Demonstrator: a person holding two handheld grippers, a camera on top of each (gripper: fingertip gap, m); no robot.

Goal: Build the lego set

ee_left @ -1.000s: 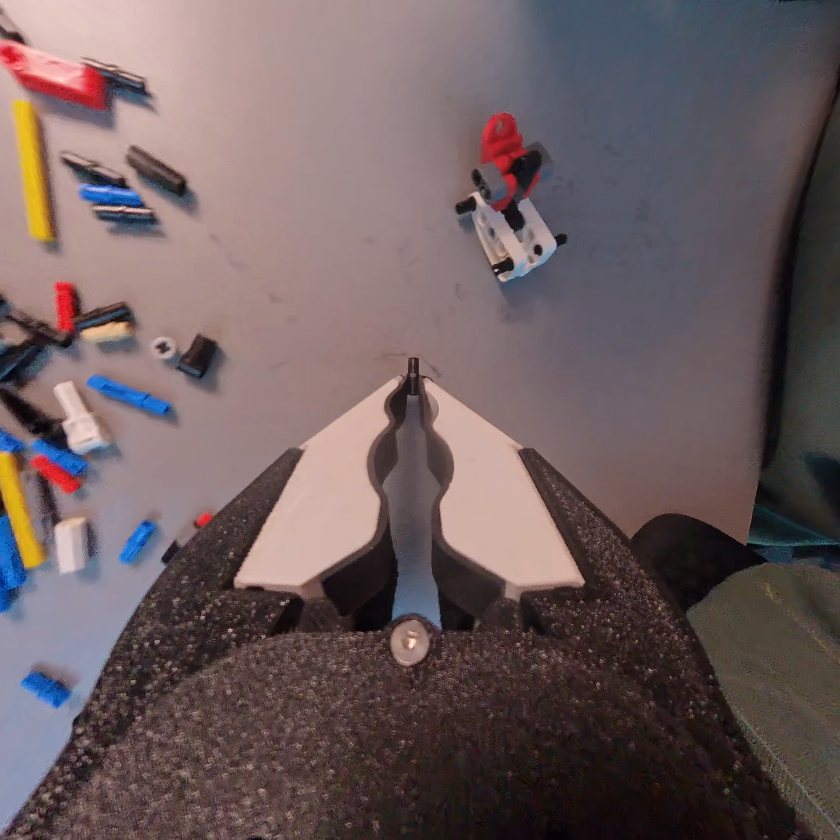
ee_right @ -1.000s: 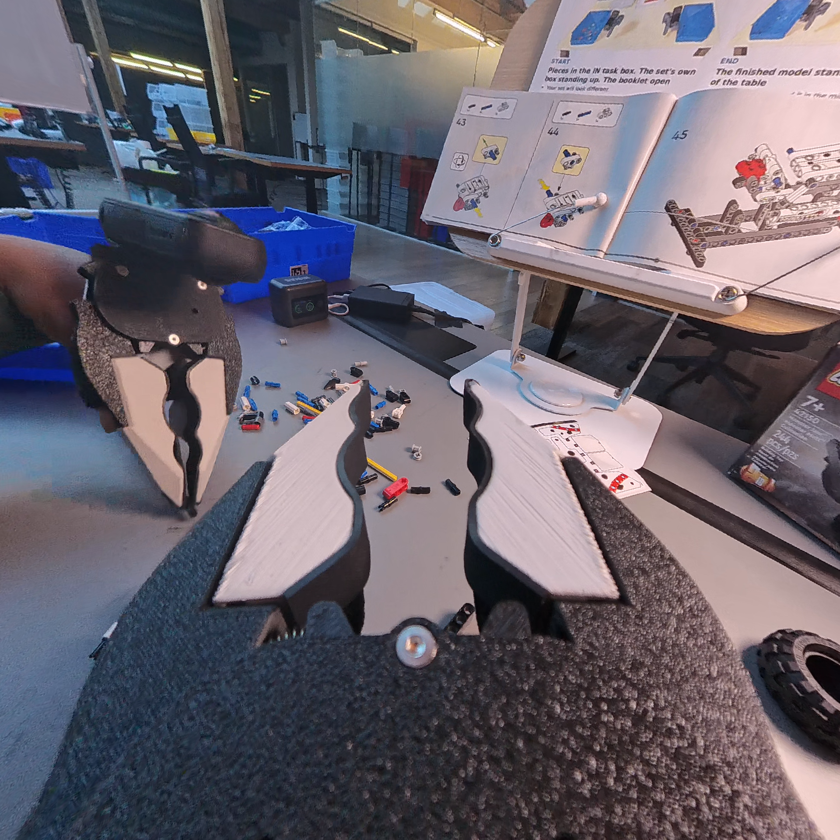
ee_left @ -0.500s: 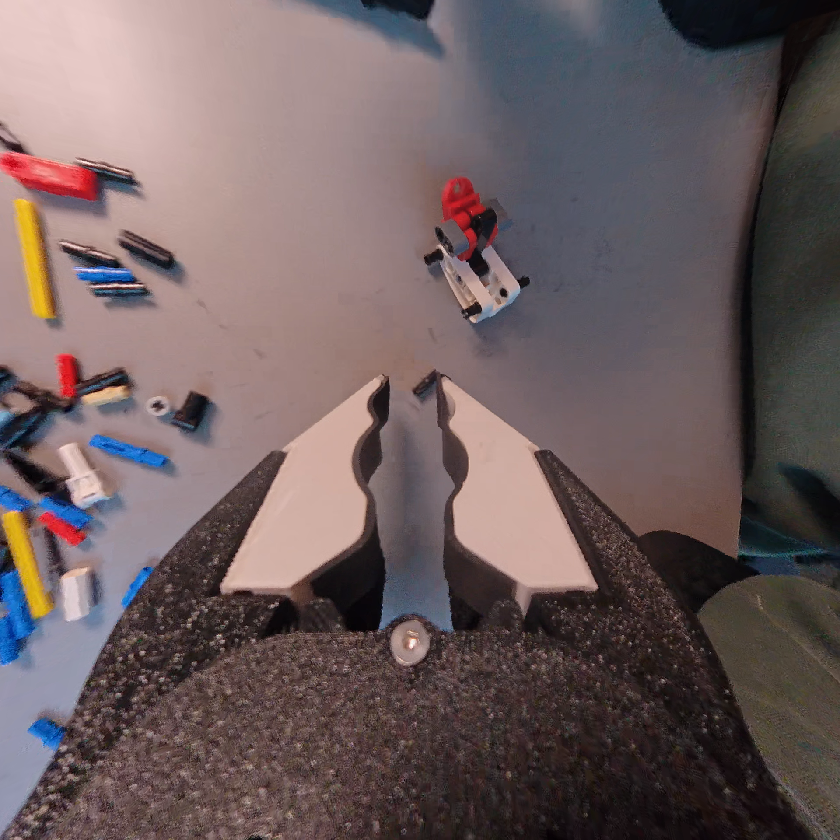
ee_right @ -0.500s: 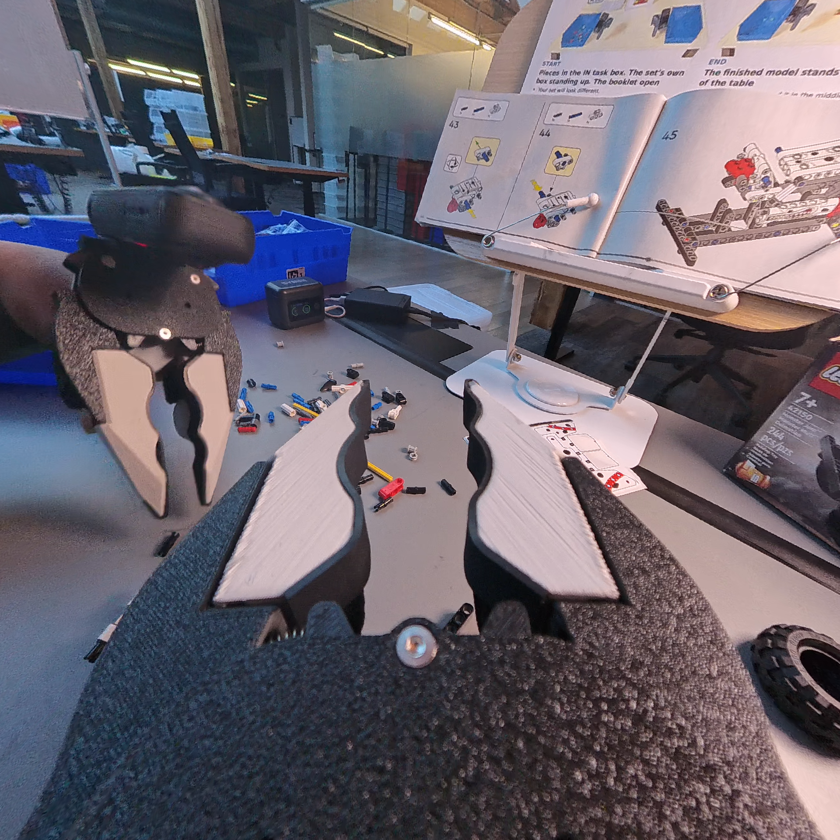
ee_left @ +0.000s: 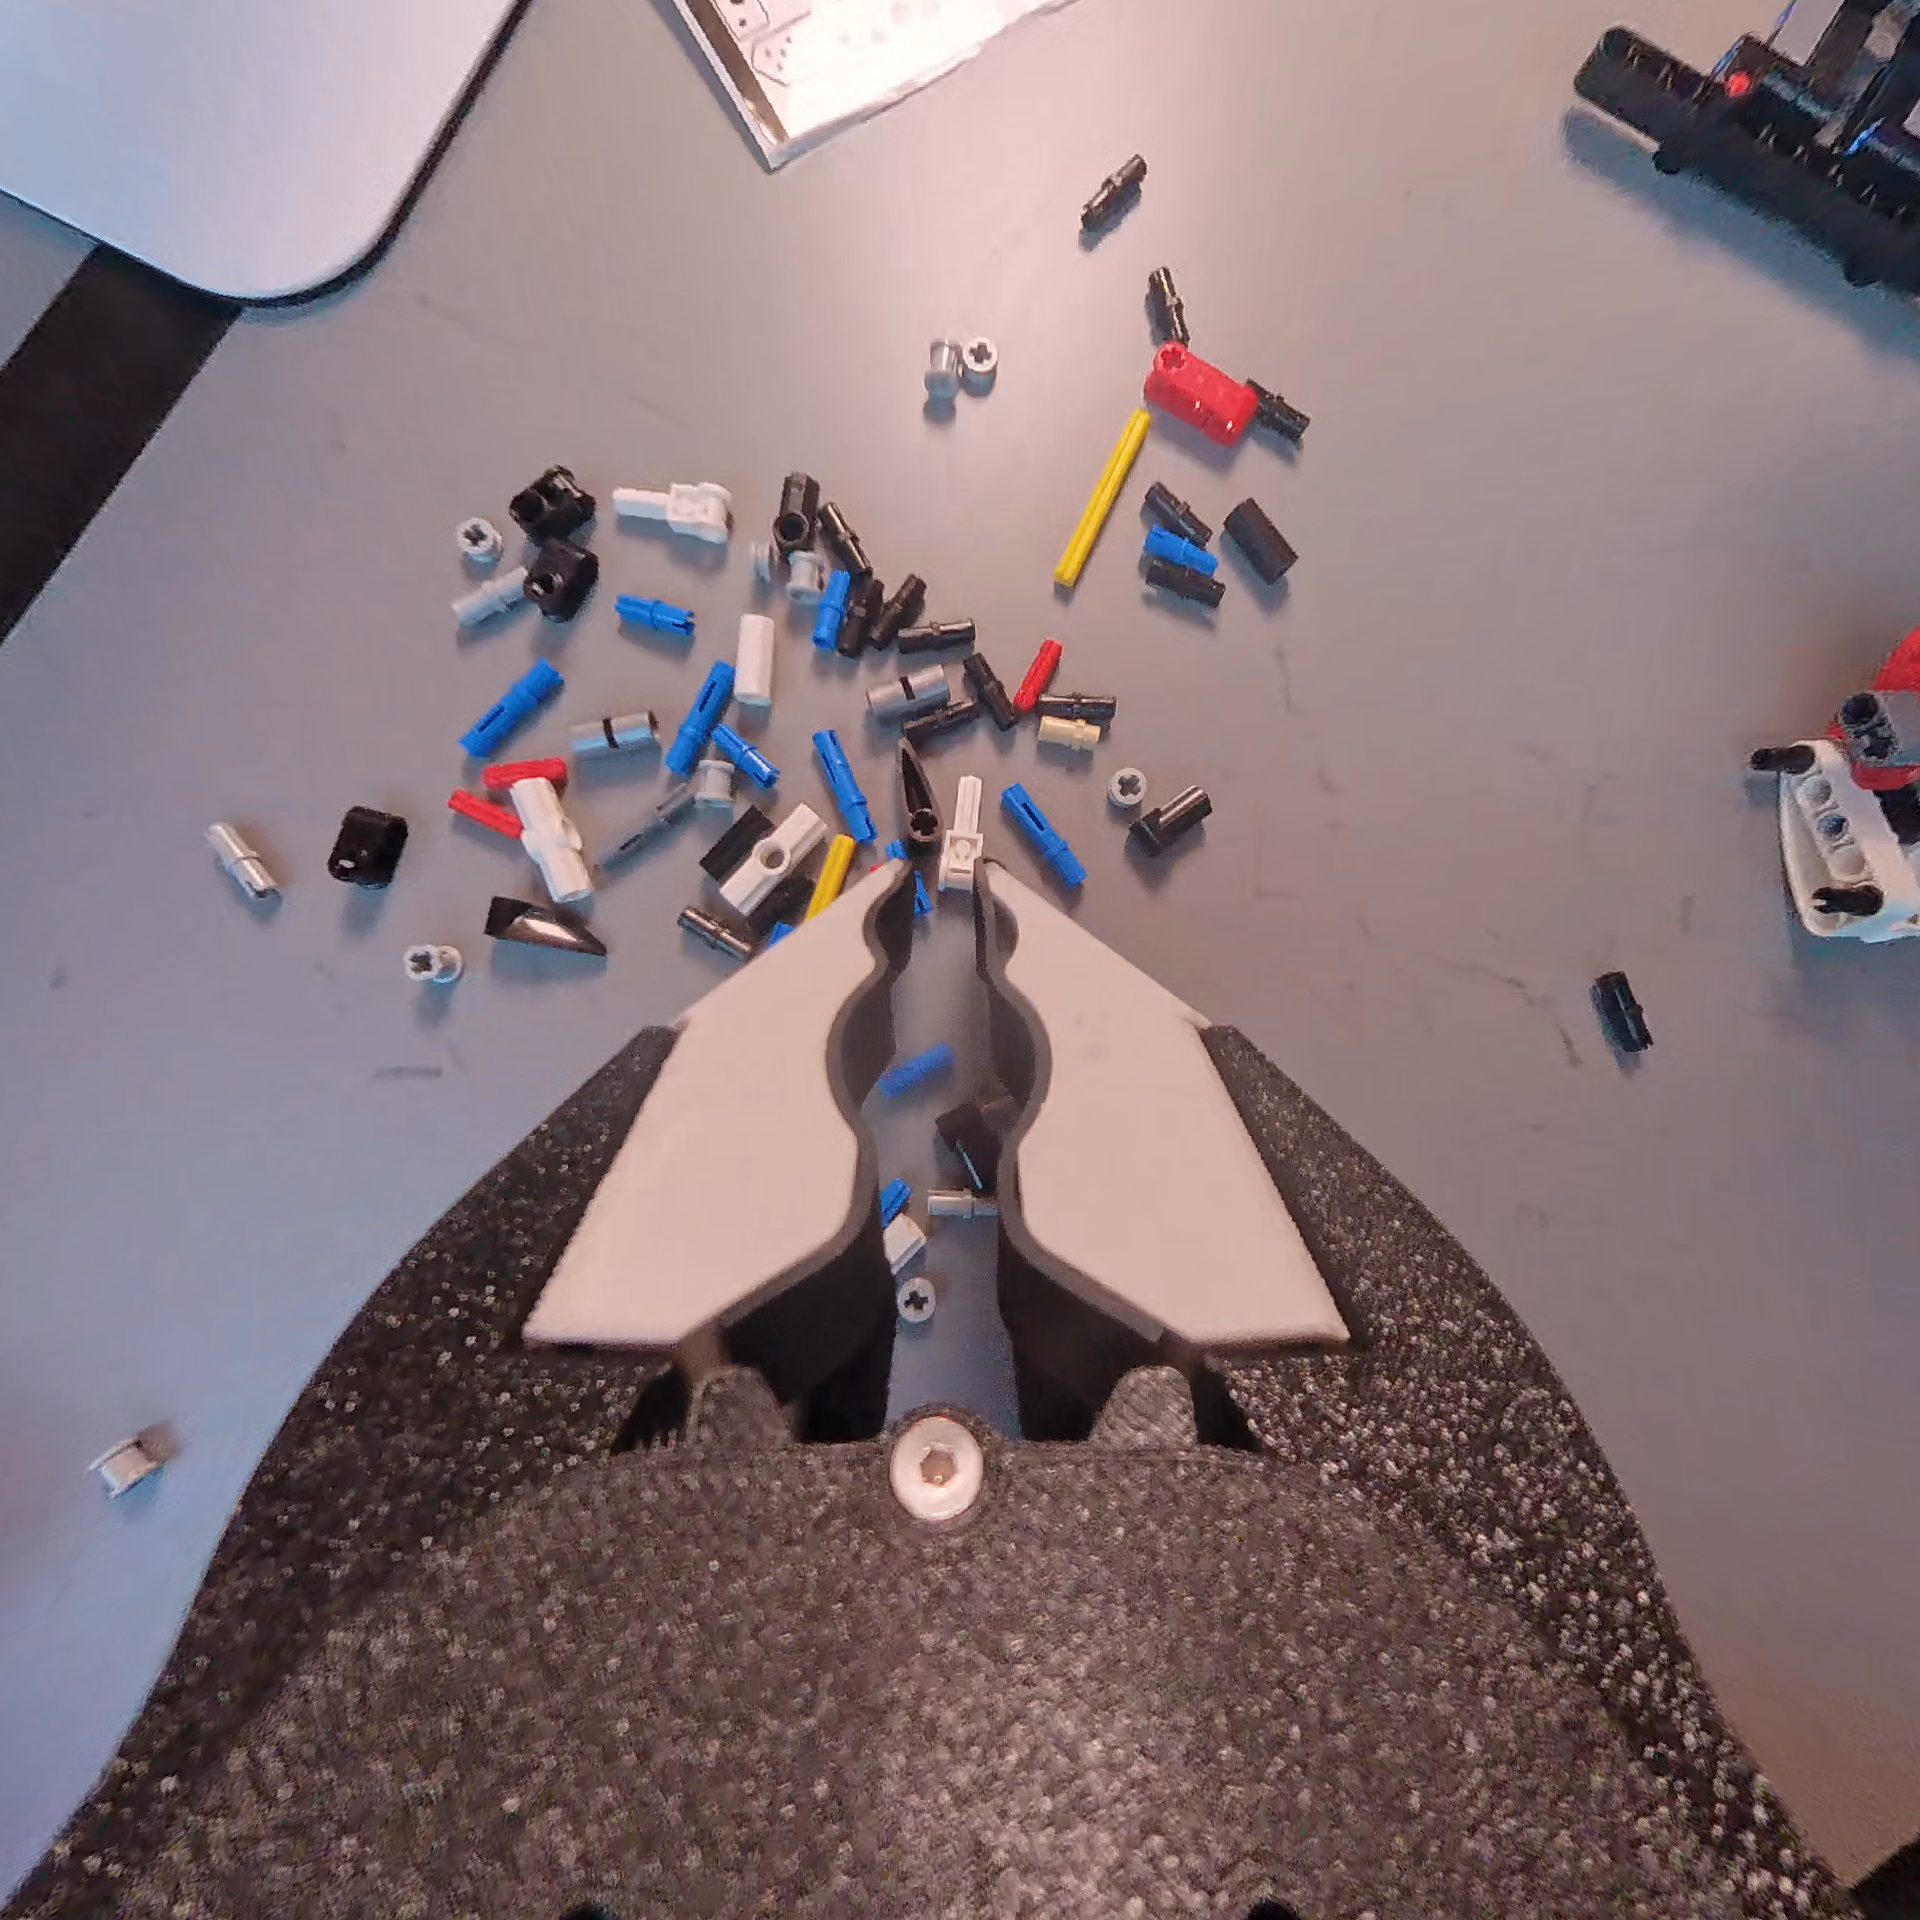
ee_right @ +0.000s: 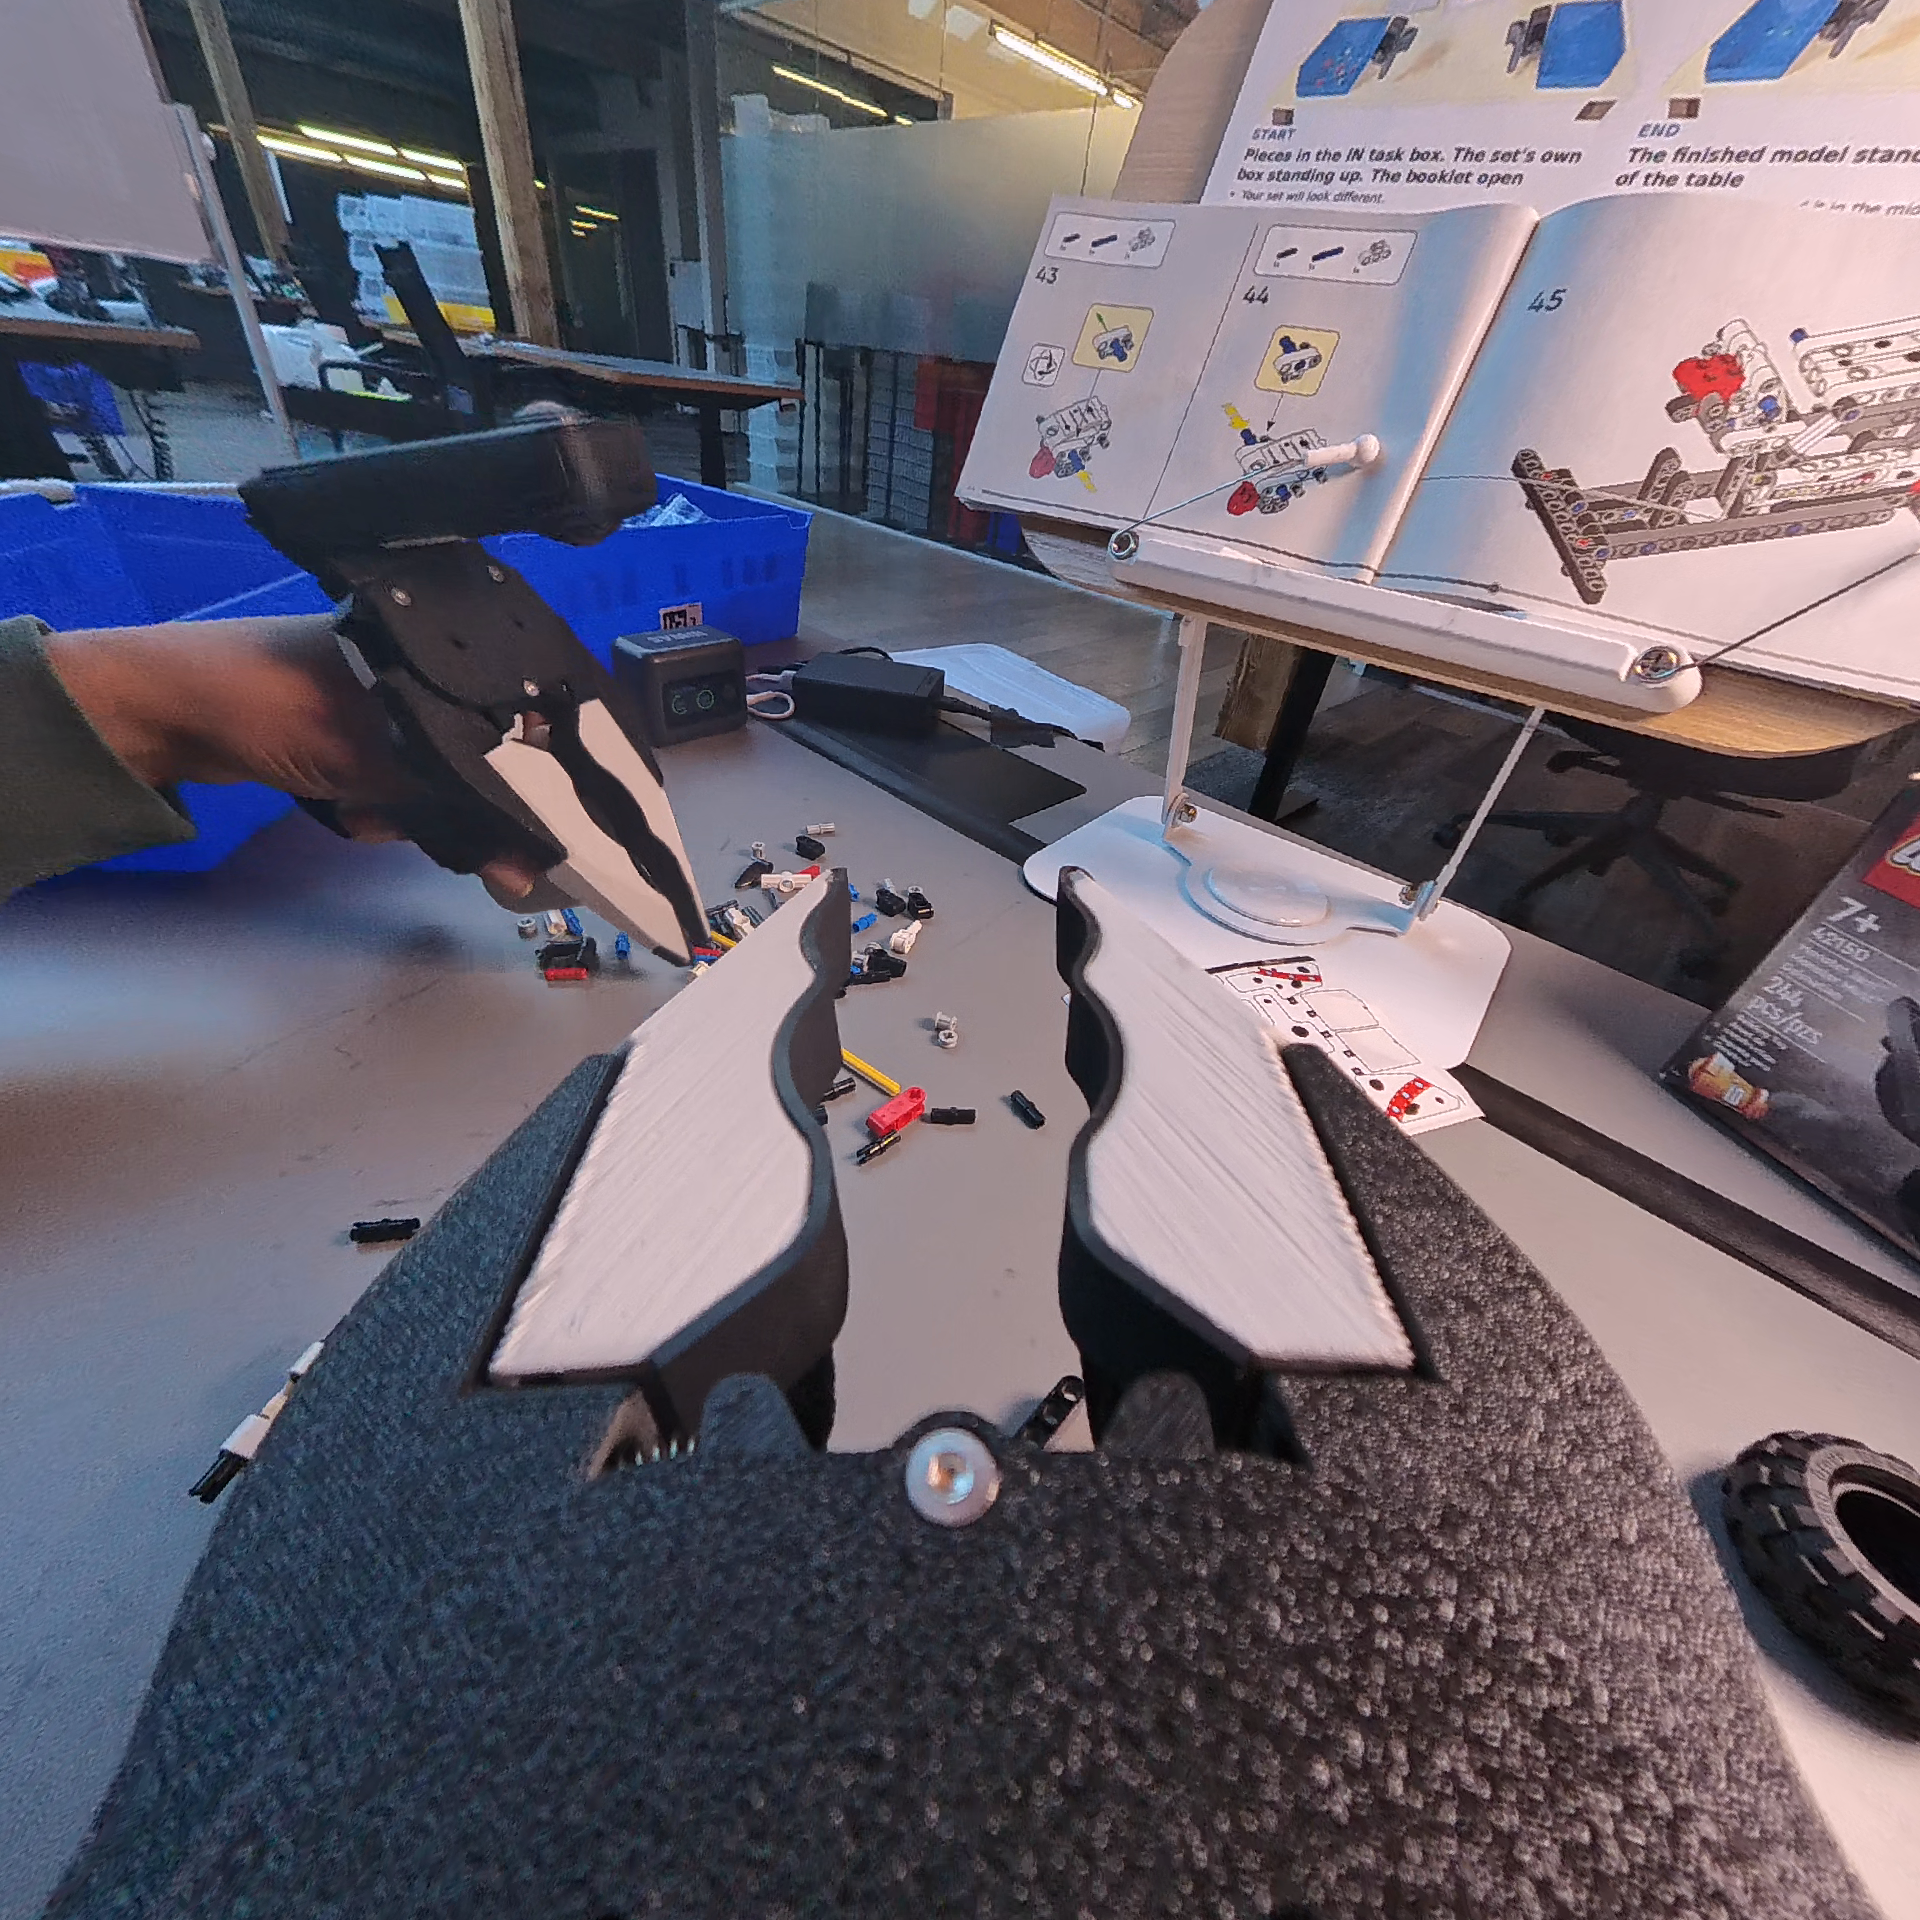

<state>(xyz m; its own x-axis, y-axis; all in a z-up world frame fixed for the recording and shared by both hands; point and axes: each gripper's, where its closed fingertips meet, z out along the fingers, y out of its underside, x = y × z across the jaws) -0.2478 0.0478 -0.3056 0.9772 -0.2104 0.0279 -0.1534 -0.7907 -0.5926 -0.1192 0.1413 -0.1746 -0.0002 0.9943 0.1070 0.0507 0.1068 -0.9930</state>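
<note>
Between the tips of the left gripper (ee_left: 940, 881), a narrow gap is left; nothing is gripped, though a white connector piece (ee_left: 962, 844) lies at the tips. Loose pieces (ee_left: 727, 686) are scattered across the grey table (ee_left: 312, 1091) from 9 to 1 o'clock. At 3 o'clock a white-and-red sub-assembly (ee_left: 1849, 831) is seen, with 1 black pin (ee_left: 1622, 1010) just below it. The right gripper (ee_right: 948, 894) is held wide apart and empty, with a black tyre (ee_right: 1839, 1558) at 4 o'clock and an instruction booklet (ee_right: 1455, 416) propped at 1 o'clock.
</note>
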